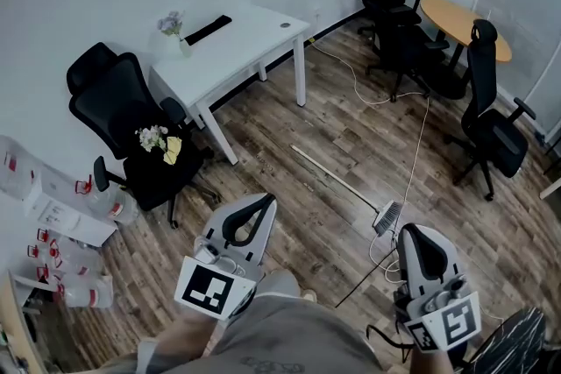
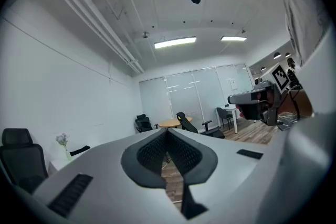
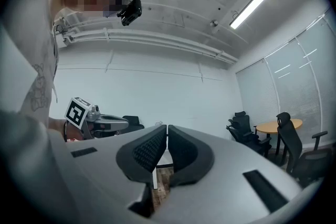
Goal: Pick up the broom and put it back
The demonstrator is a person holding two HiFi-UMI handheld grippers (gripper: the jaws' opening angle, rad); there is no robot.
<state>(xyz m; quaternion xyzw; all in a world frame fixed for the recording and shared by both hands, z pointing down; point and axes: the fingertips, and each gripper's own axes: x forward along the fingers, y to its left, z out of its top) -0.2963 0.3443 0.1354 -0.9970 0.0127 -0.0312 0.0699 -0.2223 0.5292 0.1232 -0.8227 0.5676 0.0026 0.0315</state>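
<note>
lying flat on the brown wood-plank floor, the long pale-handled broom has its head just beyond the right gripper. this and the left gripper are closed, empty. far left, a small vase on the white desk holds pale flowers.

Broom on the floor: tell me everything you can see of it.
The broom lies flat on the wood floor. It has a long, thin pale handle running diagonally from near the white desk to a small pale head. A white cable passes right beside the head; contact unclear.
</note>
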